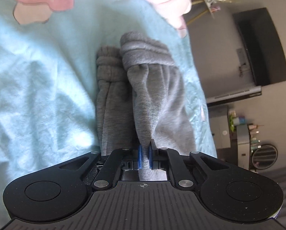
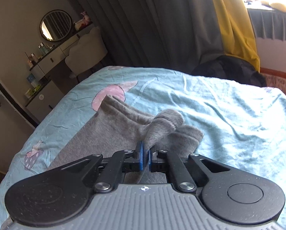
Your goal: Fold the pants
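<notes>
The gray pants (image 1: 156, 99) lie on a bed covered by a light blue sheet (image 1: 43, 88) printed with pink mushroom shapes. In the left wrist view, the left gripper (image 1: 145, 156) has its blue-padded fingers (image 1: 139, 156) clamped on a raised ridge of the gray fabric, which runs forward from the pads to a ribbed cuff (image 1: 143, 48); a second ribbed cuff (image 1: 108, 61) lies just beside it, lower and in shadow. The sheet's edge falls away on the right of that view, with a dark television (image 1: 261, 46) on the wall beyond. In the right wrist view, the right gripper (image 2: 145, 158) likewise has its fingers (image 2: 141, 158) pressed together on a pinch of the pants (image 2: 108, 130), the cloth bunching up just ahead of the pads into a lifted ribbed band (image 2: 167, 120). The rest of the garment spreads flat on the sheet (image 2: 229, 118) to the left and under the gripper, with another ribbed edge lying on the sheet to the right of the pinch. Behind the bed stand gray curtains (image 2: 152, 25), a yellow curtain (image 2: 234, 23), and a dresser with a round mirror (image 2: 55, 25).
</notes>
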A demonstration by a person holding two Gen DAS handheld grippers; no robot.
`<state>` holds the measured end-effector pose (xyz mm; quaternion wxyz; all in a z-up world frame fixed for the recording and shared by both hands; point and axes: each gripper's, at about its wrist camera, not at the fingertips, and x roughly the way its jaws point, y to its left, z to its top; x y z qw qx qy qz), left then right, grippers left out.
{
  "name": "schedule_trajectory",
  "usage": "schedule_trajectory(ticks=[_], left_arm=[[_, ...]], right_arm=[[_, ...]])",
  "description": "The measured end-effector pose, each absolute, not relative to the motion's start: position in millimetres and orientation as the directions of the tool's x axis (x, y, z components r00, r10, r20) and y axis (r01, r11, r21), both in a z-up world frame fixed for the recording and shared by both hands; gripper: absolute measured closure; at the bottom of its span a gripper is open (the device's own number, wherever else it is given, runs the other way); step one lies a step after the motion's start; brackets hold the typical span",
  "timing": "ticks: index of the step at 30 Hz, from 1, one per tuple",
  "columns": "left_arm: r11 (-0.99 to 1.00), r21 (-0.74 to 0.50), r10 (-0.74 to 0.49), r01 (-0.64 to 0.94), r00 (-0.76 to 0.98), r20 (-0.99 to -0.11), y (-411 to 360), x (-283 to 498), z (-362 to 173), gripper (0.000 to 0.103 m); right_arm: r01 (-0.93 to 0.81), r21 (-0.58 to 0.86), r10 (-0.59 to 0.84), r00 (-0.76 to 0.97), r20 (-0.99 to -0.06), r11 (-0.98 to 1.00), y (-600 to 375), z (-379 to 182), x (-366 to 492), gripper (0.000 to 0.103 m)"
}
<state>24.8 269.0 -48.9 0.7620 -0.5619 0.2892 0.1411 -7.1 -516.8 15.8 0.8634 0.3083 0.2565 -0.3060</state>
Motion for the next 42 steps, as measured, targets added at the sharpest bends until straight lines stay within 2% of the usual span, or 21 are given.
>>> schedule_trajectory(ticks=[2,4,6,8,10,11,12,14,16,18,22,24,30,34,38,42], left_arm=[[0.404,-0.725,-0.082,-0.557,0.768,-0.635,265,21,-45,0.094],[0.500,-0.630,-0.047,-0.595,0.707,-0.706,260,24,-46,0.093],[0.574,-0.520,0.023,-0.633,0.647,-0.762,254,25,-40,0.088],[0.619,-0.435,0.108,-0.653,0.620,-0.777,248,24,-28,0.062],[0.660,-0.352,0.204,-0.664,0.609,-0.766,238,24,-12,0.055],[0.680,-0.319,0.241,-0.661,0.612,-0.753,232,25,-5,0.046],[0.699,-0.297,0.268,-0.650,0.624,-0.734,225,27,2,0.042],[0.739,-0.280,0.284,-0.612,0.661,-0.695,209,35,11,0.028],[0.777,-0.280,0.260,-0.563,0.693,-0.672,190,49,14,0.024],[0.808,-0.282,0.212,-0.516,0.703,-0.679,167,67,11,0.022],[0.853,-0.299,0.109,-0.427,0.707,-0.699,122,106,-2,0.022],[0.884,-0.256,0.106,-0.391,0.702,-0.704,99,123,-7,0.023],[0.958,-0.117,0.111,-0.263,0.712,-0.693,58,175,-19,0.023],[0.968,0.036,0.197,-0.249,0.658,-0.727,47,207,-45,0.023],[0.960,0.130,0.264,-0.247,0.658,-0.705,46,222,-60,0.002],[0.966,0.104,0.237,-0.236,0.658,-0.715,56,226,-59,0.000]], right_arm=[[0.695,0.323,-0.392,0.660,-0.641,0.643,-518,15,-4,0.098],[0.710,0.256,-0.392,0.610,-0.688,0.656,-521,8,2,0.097],[0.737,0.213,-0.415,0.568,-0.711,0.642,-523,7,0,0.090],[0.776,0.150,-0.498,0.526,-0.689,0.612,-521,16,-7,0.080],[0.795,0.086,-0.577,0.506,-0.641,0.601,-517,31,-10,0.080],[0.795,0.070,-0.600,0.510,-0.616,0.603,-513,39,-9,0.079],[0.789,0.059,-0.616,0.522,-0.590,0.612,-507,49,-7,0.079],[0.742,0.065,-0.602,0.590,-0.538,0.668,-488,66,5,0.078],[0.649,0.086,-0.527,0.680,-0.510,0.756,-460,77,25,0.077],[0.510,0.120,-0.379,0.758,-0.530,0.852,-426,76,52,0.068],[0.192,0.228,-0.010,0.784,-0.621,0.955,-339,45,108,0.068],[0.086,0.207,0.067,0.769,-0.636,0.975,-295,30,125,0.069],[-0.068,0.123,0.132,0.741,-0.659,0.990,-210,-2,158,0.070],[-0.096,0.043,0.099,0.717,-0.690,0.994,-190,-18,178,0.070],[-0.057,0.053,0.078,0.720,-0.689,0.997,-199,-33,202,0.072],[-0.055,0.128,0.127,0.734,-0.667,0.990,-213,-42,212,0.072]])
